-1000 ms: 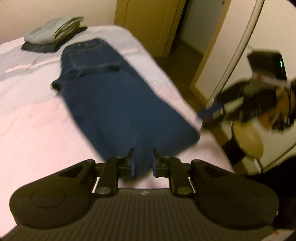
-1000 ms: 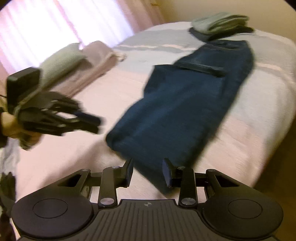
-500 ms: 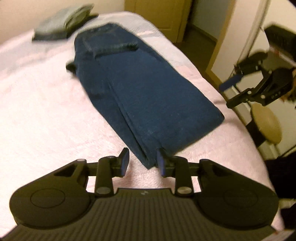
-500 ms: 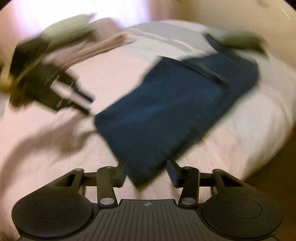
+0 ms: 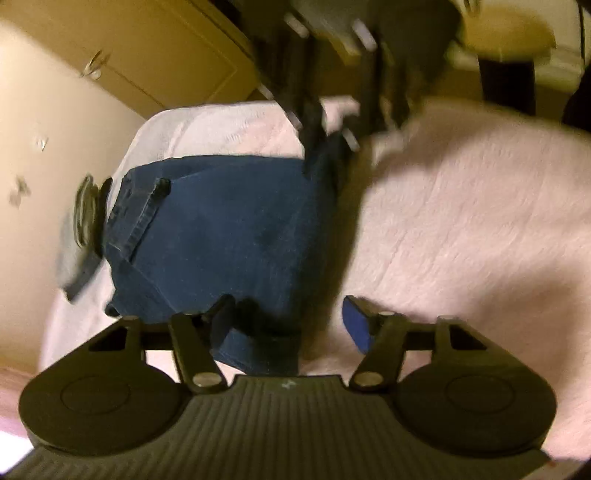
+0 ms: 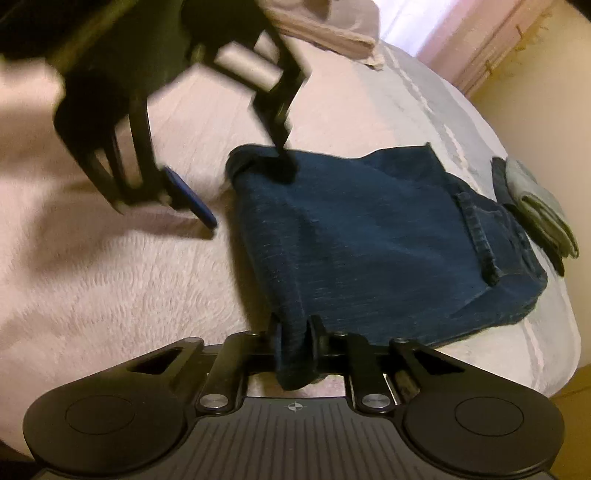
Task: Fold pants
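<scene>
Dark blue pants (image 6: 369, 229) lie folded lengthwise on a pink bedspread (image 6: 110, 288), waistband end toward the far side at about 2 o'clock in the right wrist view, hem end nearest the camera. Right gripper (image 6: 297, 332): fingers drawn together, clamped on one corner of the hem, cloth bunched between them. Left gripper (image 5: 284, 321): fingers spread wide apart, one over the other hem corner, the other on bare bedspread, blue pad showing; nothing clamped. In the right wrist view the left gripper sits at 10 o'clock, blurred. Stack of folded clothes (image 6: 535, 206) just beyond the waistband, at 3 o'clock. Pillows (image 6: 332, 26) at 12 o'clock
</scene>
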Demonstrator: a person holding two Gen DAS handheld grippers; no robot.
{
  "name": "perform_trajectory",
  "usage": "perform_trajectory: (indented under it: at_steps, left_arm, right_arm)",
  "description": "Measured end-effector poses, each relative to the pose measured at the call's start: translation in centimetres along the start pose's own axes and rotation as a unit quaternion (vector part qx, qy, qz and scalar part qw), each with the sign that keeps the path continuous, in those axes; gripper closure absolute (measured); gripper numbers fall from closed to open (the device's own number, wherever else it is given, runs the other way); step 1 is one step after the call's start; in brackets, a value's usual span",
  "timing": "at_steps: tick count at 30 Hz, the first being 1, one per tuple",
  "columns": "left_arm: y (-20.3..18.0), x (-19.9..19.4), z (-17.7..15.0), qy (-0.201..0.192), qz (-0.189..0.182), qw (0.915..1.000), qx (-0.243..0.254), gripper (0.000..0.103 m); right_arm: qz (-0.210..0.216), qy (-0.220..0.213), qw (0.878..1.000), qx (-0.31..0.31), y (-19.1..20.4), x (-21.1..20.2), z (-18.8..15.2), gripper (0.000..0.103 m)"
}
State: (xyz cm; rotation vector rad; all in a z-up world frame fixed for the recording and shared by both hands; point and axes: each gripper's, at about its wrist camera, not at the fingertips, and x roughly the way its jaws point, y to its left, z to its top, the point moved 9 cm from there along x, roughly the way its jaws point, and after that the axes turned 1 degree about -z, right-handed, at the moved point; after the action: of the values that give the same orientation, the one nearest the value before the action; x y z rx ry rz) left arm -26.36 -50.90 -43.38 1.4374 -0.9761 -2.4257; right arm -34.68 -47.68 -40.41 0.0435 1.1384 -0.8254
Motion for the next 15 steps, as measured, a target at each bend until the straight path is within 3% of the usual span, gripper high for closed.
perform_trajectory:
  at_steps: [1, 5, 6, 8, 13, 15]
  left_arm:
    - [0.2, 0.0, -0.2, 0.003, 0.01, 0.9998, 0.015, 0.071]
    - [3.0, -1.7, -2.5, 0.012, 0.026, 0.9995, 0.008, 0.078]
    - [3.3, -1.9, -3.2, 0.027, 0.028, 0.9992, 0.008, 0.088]
    - [4.1, -2.8, -4.1, 0.032, 0.04, 0.9987, 0.006, 0.088]
    - [3.8, -5.1, -1.9, -0.008, 0.055, 0.9972, 0.051, 0.072]
    - [3.3, -5.1, -1.2, -0.035, 0.047, 0.9964, 0.061, 0.033]
  right_arm:
    - [0.003, 0.0, 1.0, 0.001, -0.2, -0.6, 0.5, 0.094]
    - [0.007, -0.008, 1.0, 0.002, -1.3, -3.1, 0.6, 0.095]
    - [0.009, -0.006, 1.0, 0.009, -1.4, -3.3, 0.6, 0.095]
    - [0.014, -0.003, 1.0, 0.026, -1.8, -3.5, 0.7, 0.095]
    - [0.019, 0.003, 0.999, 0.049, -2.8, -3.9, 1.3, 0.095]
    - [0.021, 0.001, 0.999, 0.05, -3.1, -4.2, 1.5, 0.095]
